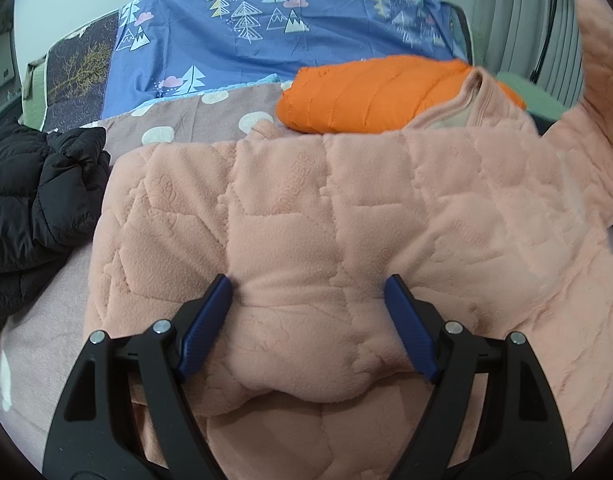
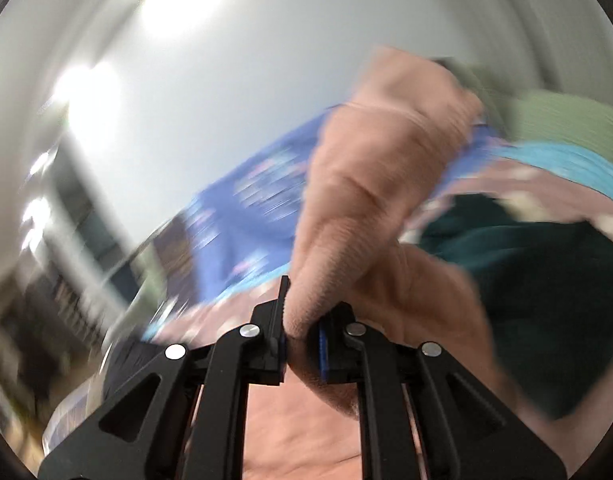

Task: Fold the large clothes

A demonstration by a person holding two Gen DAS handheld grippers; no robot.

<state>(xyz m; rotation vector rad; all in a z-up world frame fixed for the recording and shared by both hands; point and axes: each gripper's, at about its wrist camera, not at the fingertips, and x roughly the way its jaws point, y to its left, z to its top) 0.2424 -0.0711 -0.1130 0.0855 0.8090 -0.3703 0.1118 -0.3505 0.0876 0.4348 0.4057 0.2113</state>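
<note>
Three garments on one bed, two grippers at work on the pink one.

The pink fleece garment (image 1: 346,208) lies spread across the bed's dotted brown blanket (image 1: 194,120), one orange jacket (image 1: 378,92) folded behind it and one black puffer jacket (image 1: 38,200) at its left. The left gripper (image 1: 306,304) has its jaws spread wide, both blue pads resting on a bulge of fleece without pinching it. The right gripper (image 2: 300,320) is clamped on a lifted fold of the same garment (image 2: 370,168); that view is blurred.

Pale wall (image 1: 66,20), grey curtain (image 1: 506,32)
</note>
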